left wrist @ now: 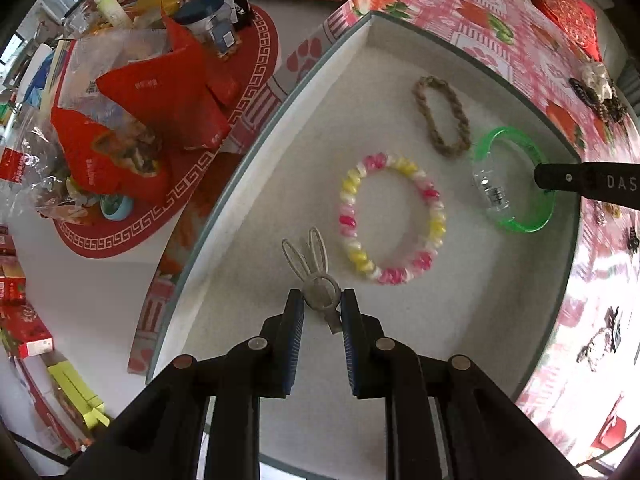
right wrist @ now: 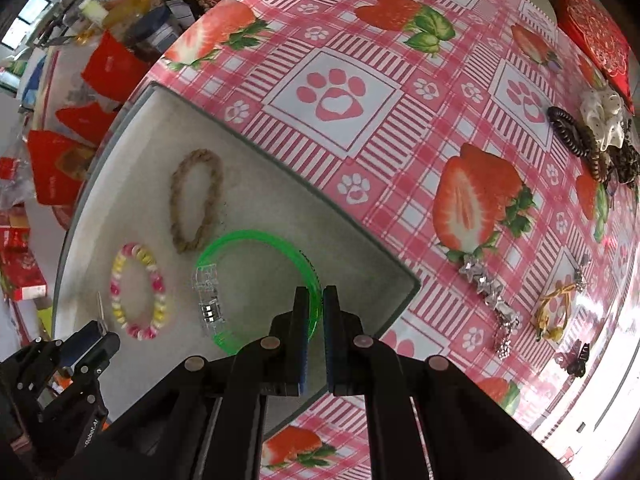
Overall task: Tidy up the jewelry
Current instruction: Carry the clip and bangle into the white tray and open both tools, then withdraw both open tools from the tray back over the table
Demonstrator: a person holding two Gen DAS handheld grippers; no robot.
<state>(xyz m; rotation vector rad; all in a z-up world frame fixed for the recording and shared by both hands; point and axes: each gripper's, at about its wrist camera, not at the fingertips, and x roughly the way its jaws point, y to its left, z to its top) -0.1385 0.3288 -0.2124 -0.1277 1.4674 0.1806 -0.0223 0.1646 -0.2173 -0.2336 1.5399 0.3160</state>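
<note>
While both of my grippers point down into the grey-lined tray (left wrist: pixel 256 184), I see my left gripper (left wrist: pixel 322 304) clamped on a silver rabbit-ear hair clip (left wrist: pixel 314 270), its pads pressing the clip's round base and the two ears sticking out toward 12 o'clock over the tray floor. Just toward 2 o'clock from that clip lies the pink, yellow and white spiral bracelet (left wrist: pixel 392 218), flat on the lining. At 1 o'clock from the bracelet, near the tray's far wall, rests a brown braided loop (left wrist: pixel 442 116). Further right, my right gripper (right wrist: pixel 322 300) is closed tight on the rim of a green translucent bangle (right wrist: pixel 256 276), which reaches out toward 10 o'clock from the jaws over the tray's right corner; I cannot tell if its far side touches the lining. Outside the tray, on the pink strawberry tablecloth (right wrist: pixel 360 152), a silver sparkly chain (right wrist: pixel 490 296) lies at 3 o'clock of the right gripper, with a yellow piece (right wrist: pixel 554 312) just beyond it and dark coiled hair ties (right wrist: pixel 572 136) well apart at 2 o'clock.
</note>
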